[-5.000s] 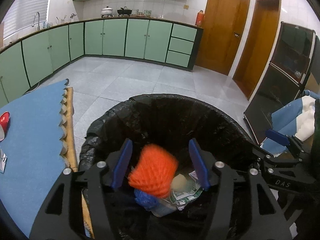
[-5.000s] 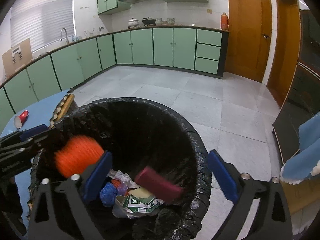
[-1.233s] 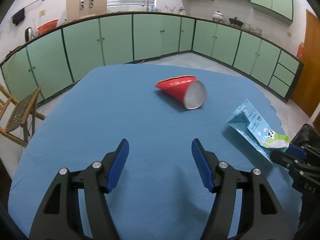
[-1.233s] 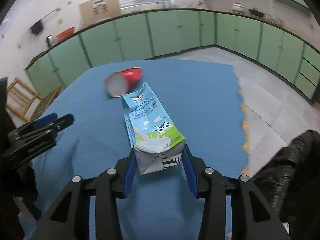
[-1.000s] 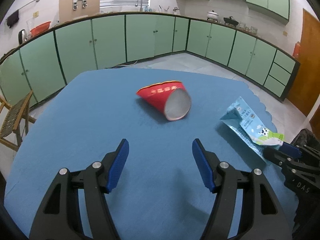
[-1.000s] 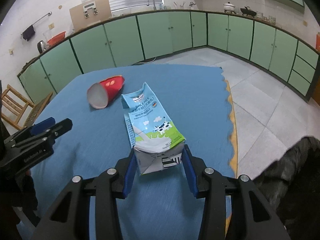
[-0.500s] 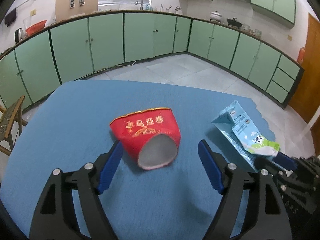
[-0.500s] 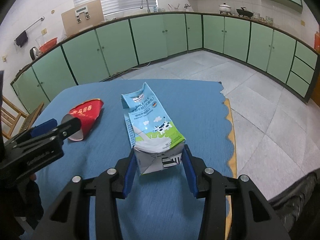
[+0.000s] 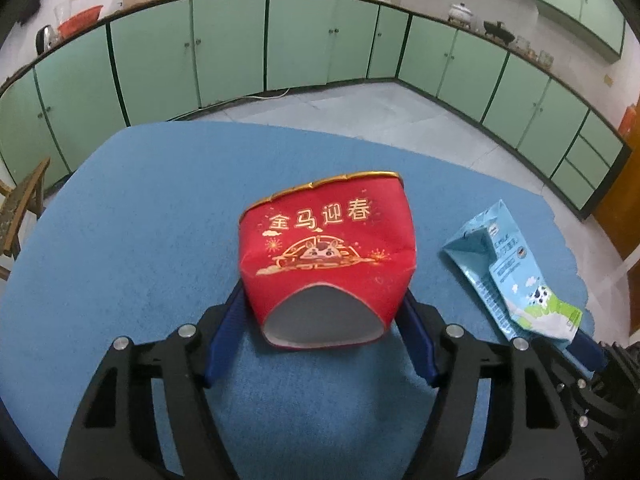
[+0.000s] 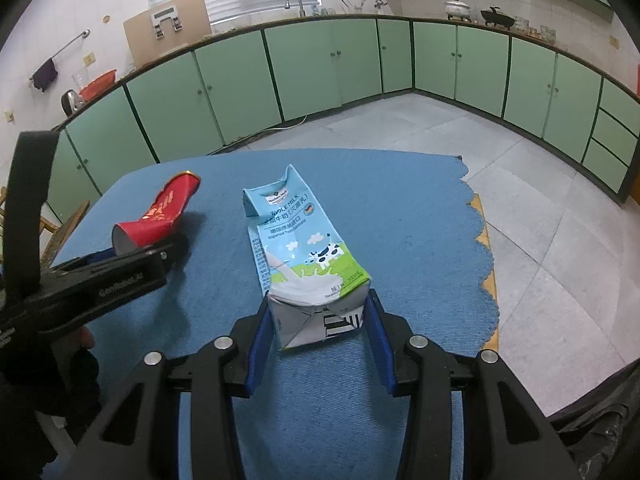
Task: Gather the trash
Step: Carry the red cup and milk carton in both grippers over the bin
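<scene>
The red cup (image 9: 326, 256) lies lengthwise between the closing left gripper (image 9: 320, 344); the right gripper (image 10: 318, 340) clamps the milk carton (image 10: 304, 256).

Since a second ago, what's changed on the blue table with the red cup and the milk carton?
The left gripper has moved in on the red paper cup; its fingers now flank the cup's base and its jaws are closing, squashing the cup. The cup, earlier lying free ahead of it, now sits between them. Unchanged: the right gripper stays clamped on the milk carton, which is still over the blue tablecloth.
</scene>
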`<act>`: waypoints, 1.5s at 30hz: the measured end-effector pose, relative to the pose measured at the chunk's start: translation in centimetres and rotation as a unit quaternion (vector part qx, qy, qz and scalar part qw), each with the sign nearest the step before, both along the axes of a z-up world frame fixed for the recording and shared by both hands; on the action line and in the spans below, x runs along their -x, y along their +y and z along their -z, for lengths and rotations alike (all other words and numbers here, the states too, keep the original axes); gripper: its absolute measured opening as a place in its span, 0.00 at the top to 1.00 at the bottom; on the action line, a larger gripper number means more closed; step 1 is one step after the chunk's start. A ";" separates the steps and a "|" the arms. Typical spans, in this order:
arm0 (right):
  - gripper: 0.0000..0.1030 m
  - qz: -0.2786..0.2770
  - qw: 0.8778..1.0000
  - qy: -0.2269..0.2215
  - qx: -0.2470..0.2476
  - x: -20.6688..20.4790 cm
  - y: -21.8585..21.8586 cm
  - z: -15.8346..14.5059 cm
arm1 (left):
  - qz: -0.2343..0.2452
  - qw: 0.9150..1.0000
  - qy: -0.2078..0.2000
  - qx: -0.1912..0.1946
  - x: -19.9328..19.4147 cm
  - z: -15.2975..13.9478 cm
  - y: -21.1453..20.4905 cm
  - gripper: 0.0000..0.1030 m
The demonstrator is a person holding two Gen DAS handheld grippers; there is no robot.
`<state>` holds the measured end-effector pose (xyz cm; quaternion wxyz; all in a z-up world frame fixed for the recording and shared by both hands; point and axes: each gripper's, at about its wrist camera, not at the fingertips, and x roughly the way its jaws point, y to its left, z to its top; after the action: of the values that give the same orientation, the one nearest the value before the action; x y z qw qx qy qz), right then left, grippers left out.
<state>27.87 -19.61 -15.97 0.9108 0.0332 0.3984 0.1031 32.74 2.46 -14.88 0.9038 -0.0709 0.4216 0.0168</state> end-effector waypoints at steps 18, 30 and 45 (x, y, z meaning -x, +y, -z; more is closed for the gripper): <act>0.58 0.016 0.999 -0.025 -0.015 4.5 -1.7 -2.6 | 0.040 0.998 -0.041 -0.011 7.5 -3.4 -0.5 0.39; 0.58 0.020 0.998 -0.067 -0.010 10.7 -2.4 -8.0 | 0.068 0.994 -0.084 -0.014 14.5 -7.5 -1.6 0.39; 0.58 0.033 0.994 -0.105 -0.007 19.7 -5.3 -12.9 | 0.110 0.986 -0.128 -0.006 22.6 -11.5 -5.0 0.39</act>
<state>8.17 -24.89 -3.04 0.9502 0.0416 0.2988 0.0781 10.15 -2.59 -3.42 0.9472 -0.0201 0.3074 -0.0890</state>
